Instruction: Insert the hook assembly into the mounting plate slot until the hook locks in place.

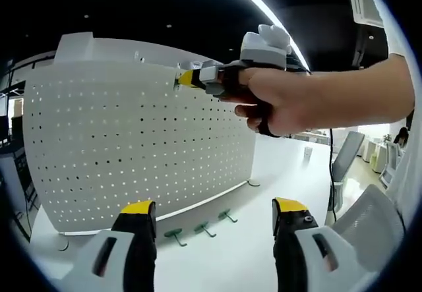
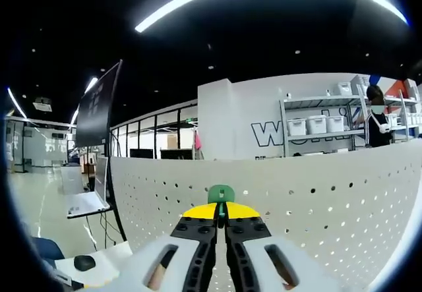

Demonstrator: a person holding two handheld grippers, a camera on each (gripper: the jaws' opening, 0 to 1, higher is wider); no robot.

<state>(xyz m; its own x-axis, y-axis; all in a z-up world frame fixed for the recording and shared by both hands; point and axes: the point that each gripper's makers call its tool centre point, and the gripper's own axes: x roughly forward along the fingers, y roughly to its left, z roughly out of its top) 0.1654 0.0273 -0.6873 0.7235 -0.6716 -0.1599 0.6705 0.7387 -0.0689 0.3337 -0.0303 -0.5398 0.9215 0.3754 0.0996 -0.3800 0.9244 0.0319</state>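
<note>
A white perforated mounting plate [image 1: 132,147] stands upright on the white table. In the left gripper view my right gripper [image 1: 181,80], held by a hand, presses against the plate's upper edge. The right gripper view shows that gripper [image 2: 221,213] shut on a green hook [image 2: 221,193], right at the top of the plate [image 2: 316,206]. My left gripper [image 1: 211,216] is open below, its yellow-tipped jaws wide apart with nothing between them. Three green hooks [image 1: 201,228] lie on the table at the plate's foot.
The white table [image 1: 283,173] stretches to the right of the plate. A grey chair [image 1: 369,219] stands at the right. Behind the plate, shelves with white bins [image 2: 316,126] and a dark monitor [image 2: 99,107] are visible.
</note>
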